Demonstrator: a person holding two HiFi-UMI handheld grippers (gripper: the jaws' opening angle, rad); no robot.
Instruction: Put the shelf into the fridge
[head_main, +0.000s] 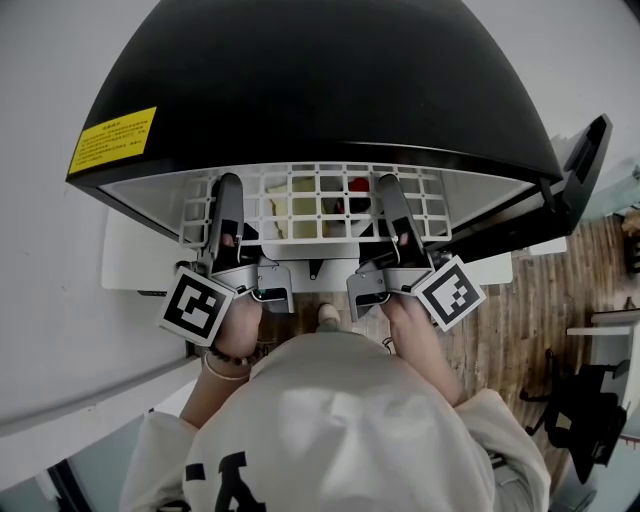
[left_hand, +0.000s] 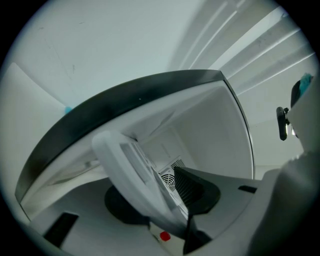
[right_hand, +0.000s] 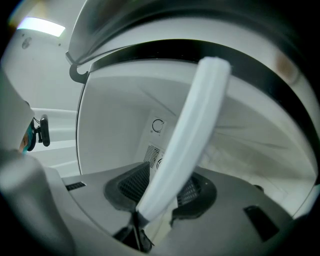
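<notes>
Between the jaws of my left gripper (left_hand: 160, 199) and right gripper (right_hand: 162, 194), I am clamping the front rail of the white shelf (right_hand: 196, 129). Only the head view is showing its grid sitting in the mouth of the black fridge (head_main: 320, 80), and only the gripper views are showing the rear vent (left_hand: 170, 180).

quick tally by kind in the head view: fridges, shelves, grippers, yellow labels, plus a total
fridge: 1
shelf: 1
grippers (left gripper, right gripper): 2
yellow label: 1
total: 5
</notes>
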